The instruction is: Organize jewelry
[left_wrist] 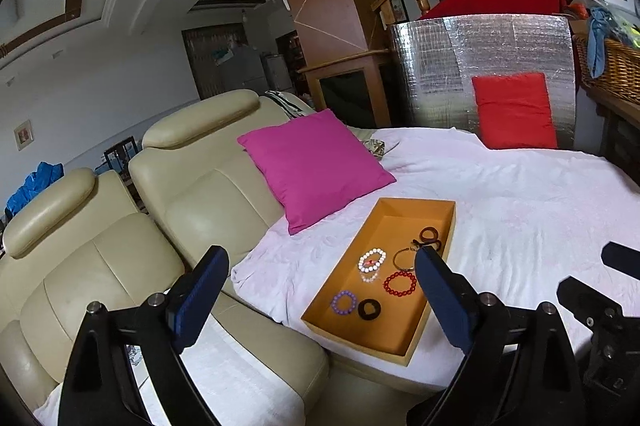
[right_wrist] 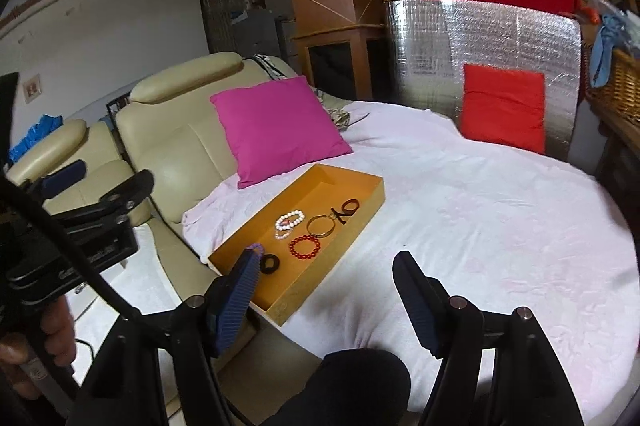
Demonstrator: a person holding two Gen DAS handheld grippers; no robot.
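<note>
An orange tray [left_wrist: 400,222] [right_wrist: 340,181] lies on the white-covered round bed. Inside it are a white bead bracelet [left_wrist: 372,260] [right_wrist: 289,220], a red bead bracelet [left_wrist: 400,282] [right_wrist: 305,247], a purple bead bracelet [left_wrist: 344,302], a black hair tie [left_wrist: 369,309] [right_wrist: 270,263], a gold bangle [left_wrist: 404,258] [right_wrist: 320,226] and a dark ring [left_wrist: 429,236] [right_wrist: 349,206]. My left gripper [left_wrist: 320,254] [right_wrist: 102,177] hangs open and empty above the tray's near left side. My right gripper [right_wrist: 326,258] is open and empty, near the tray's front right edge. Its left finger hides most of the purple bracelet.
A pink cushion [left_wrist: 316,165] leans against the cream leather sofa [left_wrist: 100,266] just behind the tray. A red cushion [right_wrist: 504,105] rests on a silver foil panel [right_wrist: 480,37] at the back. A wicker basket [left_wrist: 612,69] stands far right. A dark knee [right_wrist: 352,386] fills the bottom edge.
</note>
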